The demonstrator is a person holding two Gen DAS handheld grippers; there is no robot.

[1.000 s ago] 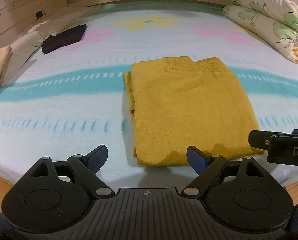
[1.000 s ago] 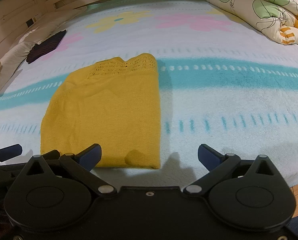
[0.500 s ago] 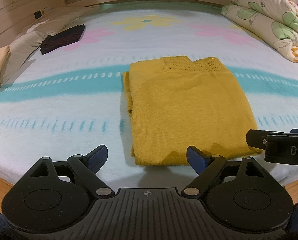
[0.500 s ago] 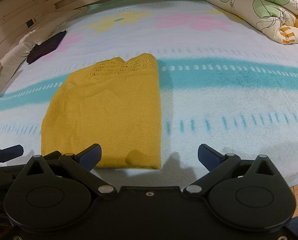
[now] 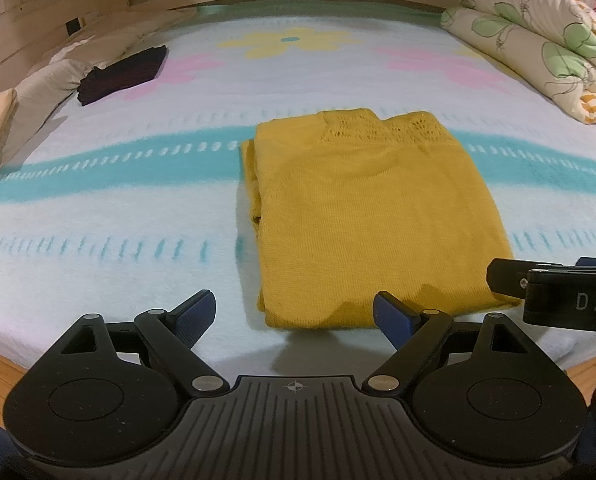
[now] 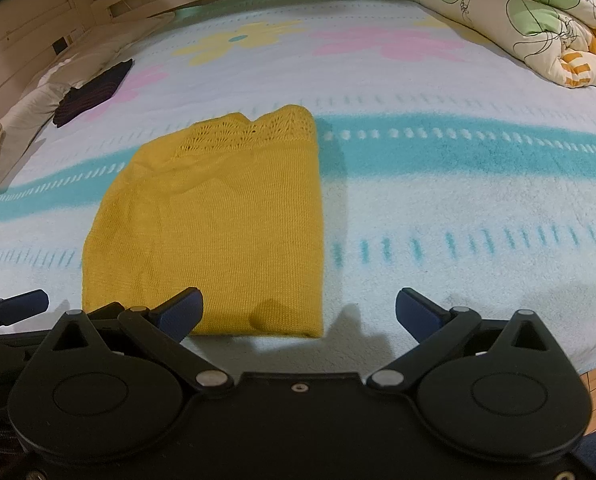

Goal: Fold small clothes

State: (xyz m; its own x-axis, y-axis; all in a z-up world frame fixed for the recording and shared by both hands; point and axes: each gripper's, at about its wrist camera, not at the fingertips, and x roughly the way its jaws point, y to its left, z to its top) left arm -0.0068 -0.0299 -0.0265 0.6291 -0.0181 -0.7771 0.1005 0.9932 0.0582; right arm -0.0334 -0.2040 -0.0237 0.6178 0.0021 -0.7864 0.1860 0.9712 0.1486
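Both your grippers, left (image 5: 294, 314) and right (image 6: 299, 314), hang wide open, empty, at the bed's near edge. Sweater (image 5: 372, 216) lies flat just beyond, sides folded in. Pinch both near hem corners together; carry them evenly to the lace neckline.

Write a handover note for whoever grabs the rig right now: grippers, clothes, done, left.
Left gripper: open, empty, hovering at the near left corner of the yellow top.
Right gripper: open, empty, at its near right corner.
Yellow top lies flat mid-bed, sides folded in, lace neckline at the far end.
Dark garment sits folded at the far left.
Done: side folds.
Left: probably one more fold, near hem up to the neckline, then set it aside.
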